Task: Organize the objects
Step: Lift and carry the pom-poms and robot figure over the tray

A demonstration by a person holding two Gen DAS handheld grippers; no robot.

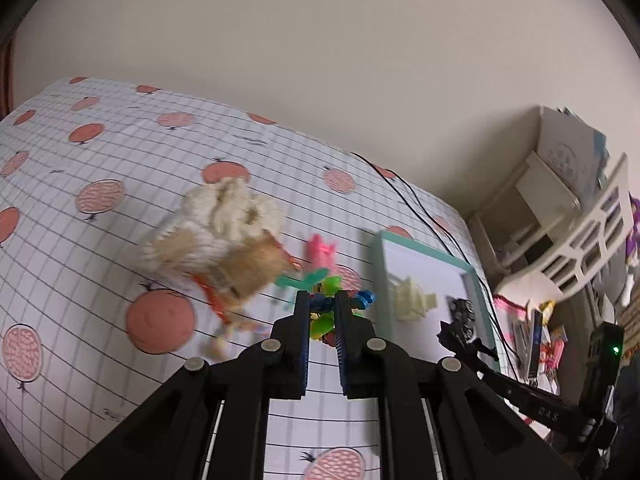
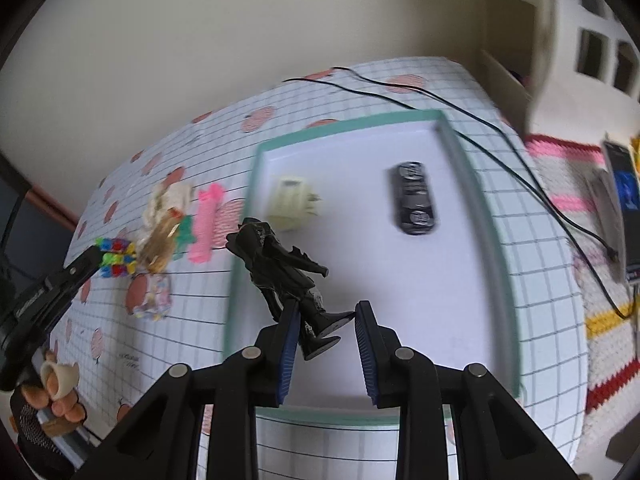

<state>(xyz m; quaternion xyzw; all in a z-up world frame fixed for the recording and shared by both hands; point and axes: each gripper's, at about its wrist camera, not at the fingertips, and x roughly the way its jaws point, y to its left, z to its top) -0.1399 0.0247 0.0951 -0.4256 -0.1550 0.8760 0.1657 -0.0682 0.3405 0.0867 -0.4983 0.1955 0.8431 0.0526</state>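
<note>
1. A table wears a white cloth [image 1: 100, 248] with grid lines and round pink fruit shapes on it.
2. On the cloth sits a flat tray [image 2: 476, 196] with a green rim and a white floor.
3. Inside the tray lie two things — a small cream toy [image 2: 290, 204] near the left side, and a black toy car [image 2: 414, 198] further right. They are well apart.
4. The right gripper [image 2: 326, 344] hangs over the near part of the tray. Its two fingers stand apart, with a wide gap.
5. A black figure [image 2: 280, 268] is between those fingers. Its feet touch the left finger only, so the claw is not squeezing it. I cannot tell if the figure rests on the tray floor.
6. The left gripper [image 1: 322, 312] is out on the cloth, left of the tray. Its fingers are close together and pinch a colorful block toy [image 1: 326, 304] of blue, green, yellow and red bits.
7. Near that toy, outside the tray, lie a fluffy cream and brown plush [image 1: 224, 240] and a pink toy [image 1: 320, 252] with a green part beside it. The plush is blurry.
8. A black cable [image 2: 500, 132] runs across the cloth behind the tray and over its far right corner.
</note>
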